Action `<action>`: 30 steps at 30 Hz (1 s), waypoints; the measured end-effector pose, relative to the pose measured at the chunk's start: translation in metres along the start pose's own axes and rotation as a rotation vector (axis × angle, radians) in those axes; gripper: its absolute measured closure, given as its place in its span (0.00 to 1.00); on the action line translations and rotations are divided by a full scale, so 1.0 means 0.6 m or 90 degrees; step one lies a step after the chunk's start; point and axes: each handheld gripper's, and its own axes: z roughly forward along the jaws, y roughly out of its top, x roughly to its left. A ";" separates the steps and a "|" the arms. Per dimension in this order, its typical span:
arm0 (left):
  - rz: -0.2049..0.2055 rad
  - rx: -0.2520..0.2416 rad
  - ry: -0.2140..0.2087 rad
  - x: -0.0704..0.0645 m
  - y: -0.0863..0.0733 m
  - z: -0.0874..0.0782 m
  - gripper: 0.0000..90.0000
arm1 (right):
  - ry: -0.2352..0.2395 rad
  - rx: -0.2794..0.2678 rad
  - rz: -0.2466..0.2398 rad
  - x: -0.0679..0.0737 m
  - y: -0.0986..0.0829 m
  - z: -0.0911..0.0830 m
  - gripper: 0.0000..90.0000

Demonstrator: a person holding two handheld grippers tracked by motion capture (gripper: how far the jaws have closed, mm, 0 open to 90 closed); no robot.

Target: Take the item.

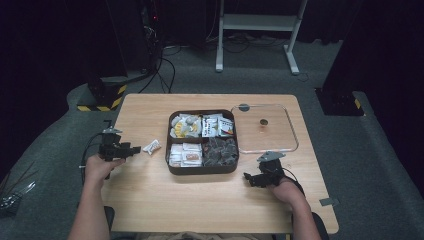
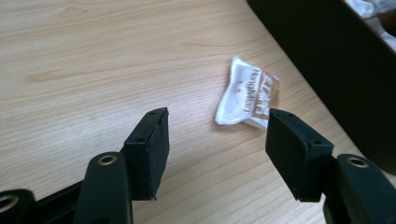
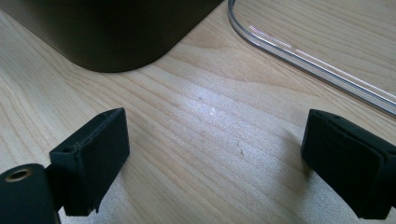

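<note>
A dark brown box (image 1: 202,169) with several compartments of wrapped snacks stands mid-table. A small white snack packet (image 1: 151,146) lies on the wood just left of it, seen close in the left gripper view (image 2: 247,93). My left gripper (image 1: 134,149) is open, its empty jaws a short way before the packet (image 2: 217,133). My right gripper (image 1: 248,177) rests near the box's front right corner (image 3: 112,42), open wide over bare wood (image 3: 215,140). A clear plastic lid (image 1: 265,128) lies flat to the right of the box; its rim (image 3: 303,51) shows beyond the right jaws.
The wooden table (image 1: 200,200) has open space in front of the box and at both sides. Beyond the far edge stand a white desk frame (image 1: 257,30) and cables on grey carpet. A yellow-black striped base (image 1: 102,97) sits off the table's back left corner.
</note>
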 end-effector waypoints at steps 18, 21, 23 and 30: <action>-0.018 0.013 0.058 0.041 -0.041 0.015 0.37 | -0.002 0.002 0.001 0.000 0.003 0.002 0.08; -0.014 0.006 0.065 0.043 -0.042 0.017 0.35 | -0.002 0.002 0.002 0.000 0.003 0.002 0.08; -0.003 0.001 0.068 0.043 -0.043 0.021 0.31 | -0.002 0.002 0.002 0.000 0.003 0.002 0.08; 0.022 -0.024 0.106 0.044 -0.050 0.028 0.25 | -0.003 0.001 0.001 0.000 0.003 0.003 0.08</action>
